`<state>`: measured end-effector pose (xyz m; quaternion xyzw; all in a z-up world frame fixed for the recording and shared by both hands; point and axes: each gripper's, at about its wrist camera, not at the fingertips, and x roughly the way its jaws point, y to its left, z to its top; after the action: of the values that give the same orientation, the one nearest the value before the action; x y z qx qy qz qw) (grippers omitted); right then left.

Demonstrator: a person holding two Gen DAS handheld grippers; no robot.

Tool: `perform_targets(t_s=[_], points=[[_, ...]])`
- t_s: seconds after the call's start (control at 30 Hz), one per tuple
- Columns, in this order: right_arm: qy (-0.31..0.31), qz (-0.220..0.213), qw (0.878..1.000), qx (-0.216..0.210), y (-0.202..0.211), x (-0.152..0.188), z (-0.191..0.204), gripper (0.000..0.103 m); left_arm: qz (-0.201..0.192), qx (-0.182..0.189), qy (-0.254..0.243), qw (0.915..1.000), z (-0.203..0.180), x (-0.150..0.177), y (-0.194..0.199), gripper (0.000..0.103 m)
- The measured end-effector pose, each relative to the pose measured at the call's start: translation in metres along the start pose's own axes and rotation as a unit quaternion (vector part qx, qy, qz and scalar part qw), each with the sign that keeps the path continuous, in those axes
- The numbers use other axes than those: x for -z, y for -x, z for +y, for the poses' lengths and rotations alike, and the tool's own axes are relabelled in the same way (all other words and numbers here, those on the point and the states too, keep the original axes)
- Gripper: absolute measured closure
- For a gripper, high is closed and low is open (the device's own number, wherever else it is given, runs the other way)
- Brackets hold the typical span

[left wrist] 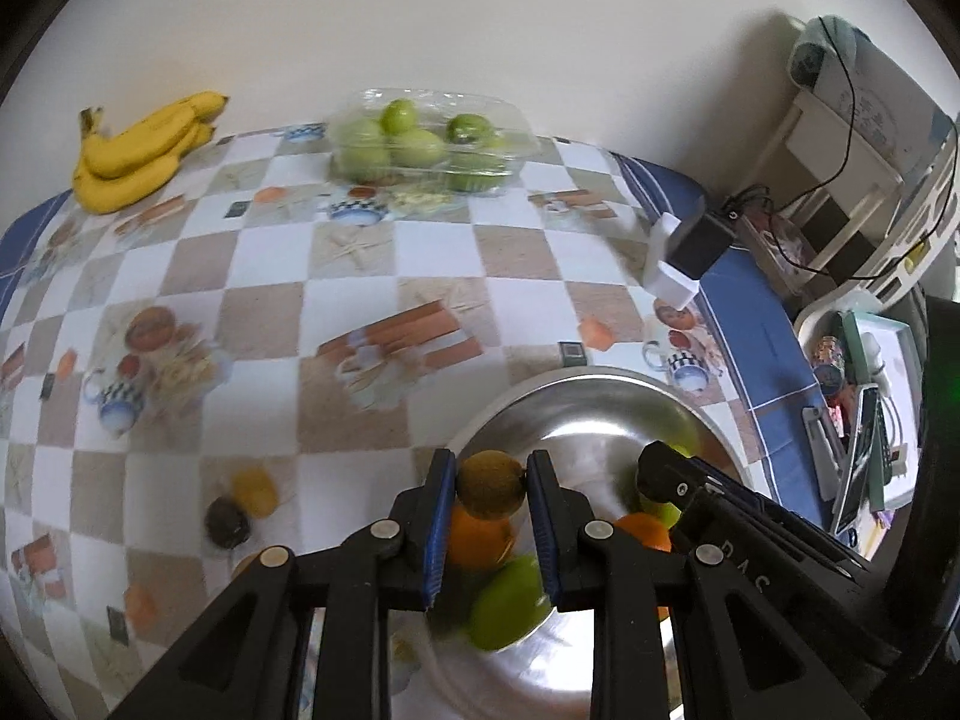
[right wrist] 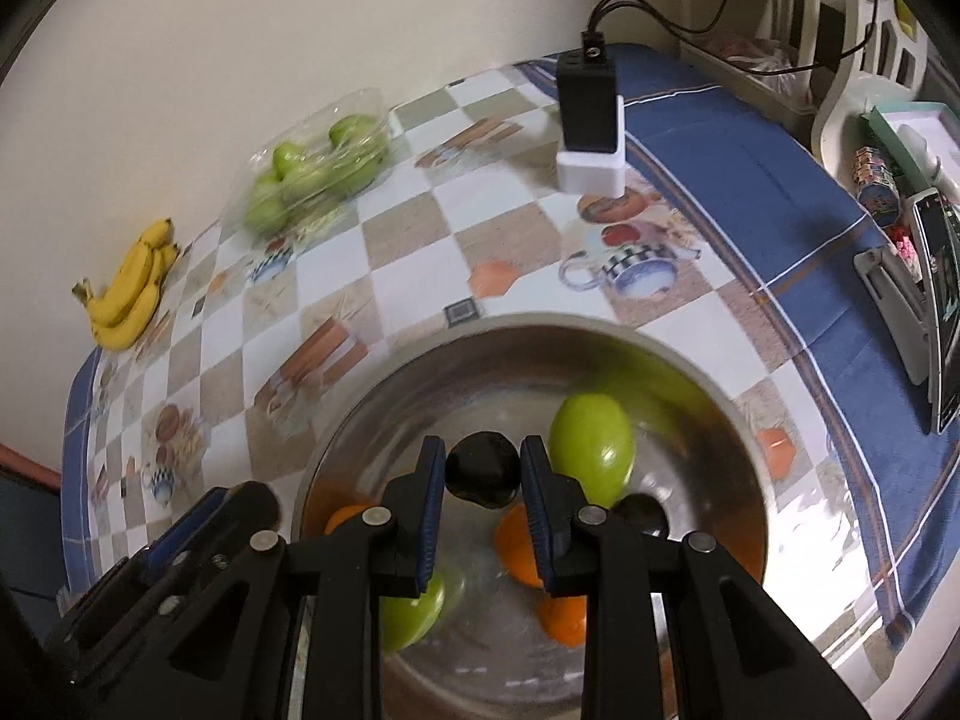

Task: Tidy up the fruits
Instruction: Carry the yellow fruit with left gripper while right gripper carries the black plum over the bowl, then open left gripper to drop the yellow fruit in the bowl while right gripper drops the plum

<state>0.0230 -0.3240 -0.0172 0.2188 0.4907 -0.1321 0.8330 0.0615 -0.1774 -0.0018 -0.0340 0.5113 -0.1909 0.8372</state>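
A steel bowl (left wrist: 576, 387) (right wrist: 690, 372) holds green apples (right wrist: 591, 450) and oranges (right wrist: 519, 552). My left gripper (left wrist: 491, 480) is shut on a brown kiwi (left wrist: 489, 483) above the bowl's left part. My right gripper (right wrist: 483, 468) is shut on a dark plum (right wrist: 483, 471) over the bowl's middle. The right gripper (left wrist: 666, 474) shows in the left wrist view at the bowl's right; the left gripper (right wrist: 240, 510) shows at the lower left of the right wrist view. A lemon (left wrist: 255, 489) and a dark fruit (left wrist: 227, 522) lie on the cloth left of the bowl.
A banana bunch (left wrist: 141, 150) (right wrist: 132, 294) lies at the table's far left by the wall. A clear plastic box of green apples (left wrist: 420, 141) (right wrist: 312, 171) stands at the back. A black device on a white stand (left wrist: 684, 258) (right wrist: 588, 120) stands near the right edge. Cluttered shelves (left wrist: 864, 360) are beyond it.
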Motion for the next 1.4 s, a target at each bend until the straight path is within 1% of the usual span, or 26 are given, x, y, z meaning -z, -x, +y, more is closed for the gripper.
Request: perform_targets(t_s=[0.2,0.43,0.53,0.93,1.4], points=[[-0.011,0.000,1.000,-0.002,-0.009,-0.009,-0.007,0.076,0.009,0.009,-0.002,0.9999,-0.005,-0.008,-0.021,0.077],[-0.015,0.018,1.000,-0.002,-0.027,-0.012,-0.010,0.076,0.029,0.013,0.002,0.9995,-0.002,-0.007,-0.039,0.077],[-0.011,0.016,1.000,-0.004,-0.029,-0.013,-0.010,0.076,0.037,0.018,0.007,0.9991,0.000,-0.006,-0.044,0.077],[-0.013,0.027,1.000,-0.008,-0.032,-0.011,-0.008,0.075,0.047,0.016,0.013,0.9987,0.003,-0.004,-0.048,0.077],[0.001,0.024,1.000,0.006,-0.027,-0.011,-0.003,0.075,0.052,0.019,0.024,0.9982,0.006,-0.003,-0.043,0.075]])
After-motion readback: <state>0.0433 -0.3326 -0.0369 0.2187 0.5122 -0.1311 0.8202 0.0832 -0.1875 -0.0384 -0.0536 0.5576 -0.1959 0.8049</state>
